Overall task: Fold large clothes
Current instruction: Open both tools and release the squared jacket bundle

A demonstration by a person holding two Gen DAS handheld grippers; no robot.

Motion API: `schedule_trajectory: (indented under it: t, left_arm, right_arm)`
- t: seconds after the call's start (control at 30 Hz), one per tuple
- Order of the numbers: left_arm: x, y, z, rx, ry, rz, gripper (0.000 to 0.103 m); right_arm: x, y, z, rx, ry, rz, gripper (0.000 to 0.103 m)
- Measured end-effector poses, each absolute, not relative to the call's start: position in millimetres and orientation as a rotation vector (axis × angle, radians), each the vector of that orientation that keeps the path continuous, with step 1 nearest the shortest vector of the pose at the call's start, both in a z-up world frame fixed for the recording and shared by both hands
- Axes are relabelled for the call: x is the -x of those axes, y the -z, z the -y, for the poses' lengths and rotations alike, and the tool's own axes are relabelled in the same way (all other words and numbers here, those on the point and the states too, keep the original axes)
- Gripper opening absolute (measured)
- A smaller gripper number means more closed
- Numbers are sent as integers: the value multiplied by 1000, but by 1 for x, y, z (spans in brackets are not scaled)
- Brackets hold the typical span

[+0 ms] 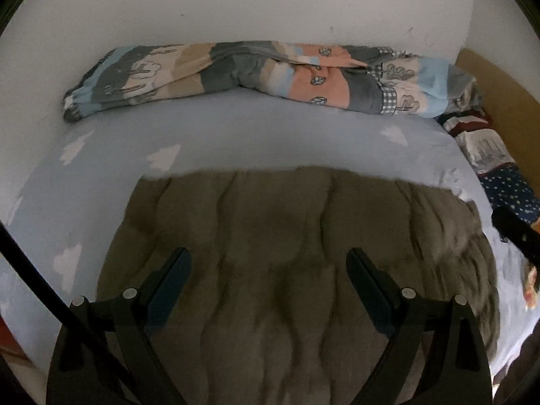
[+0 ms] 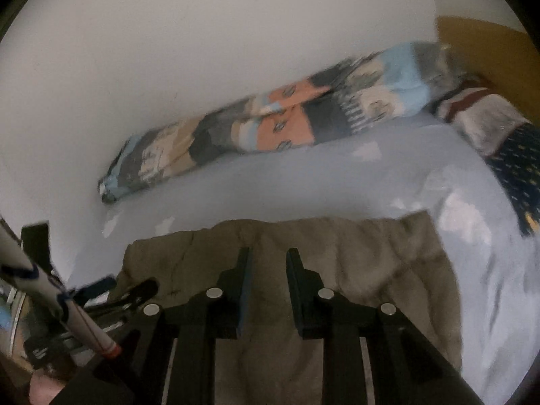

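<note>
Both tools hover low over the olive-brown garment (image 1: 270,270) lying flat on the pale blue bedsheet (image 1: 236,128), the left gripper (image 1: 268,263) with fingers spread wide and empty, the right gripper (image 2: 267,263) with fingers slightly parted, gripping nothing, a patterned quilt (image 1: 253,74) rolled along the wall.

At six o'clock lies an olive-brown garment (image 1: 270,253) on a pale blue sheet (image 1: 236,128) with white clouds, while at twelve a patchwork quilt (image 1: 256,74) shows grey, peach, beige, sky-blue (with small leaf and tree prints).
</note>
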State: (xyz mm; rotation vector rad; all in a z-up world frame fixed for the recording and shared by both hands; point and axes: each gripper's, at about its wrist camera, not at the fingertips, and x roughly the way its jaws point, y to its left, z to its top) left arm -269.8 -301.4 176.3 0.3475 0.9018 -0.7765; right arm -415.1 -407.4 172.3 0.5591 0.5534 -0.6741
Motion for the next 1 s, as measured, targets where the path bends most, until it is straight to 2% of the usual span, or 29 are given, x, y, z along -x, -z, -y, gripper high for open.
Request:
schedule_trajectory:
  t: [0.2,0.23,0.33,0.53,0.77,1.0]
  left_arm:
    - [200,-126,338,-461,695,-1025,93]
    - [191,-120,337,-454,688,-1057,93]
    - [174,-109,329,-435,682,-1094,93]
    - [185,-136,302,-370,695,-1041,93]
    - [264,-201,208,-233,779,-831,93]
    - [377,-210,123,-203,828,-752,93]
  right_arm:
    - [384,-108,478,-656,685,-814,23]
    - [388,-98,487,-663,718,-845,17]
    - [412,-78,513,-744,789,-856,10]
    - [446,-105,498,-723,876,-775,13]
    - [489,-154,376,-603,832,-615,19]
    - [529,-169,261,-585,822,-545,23]
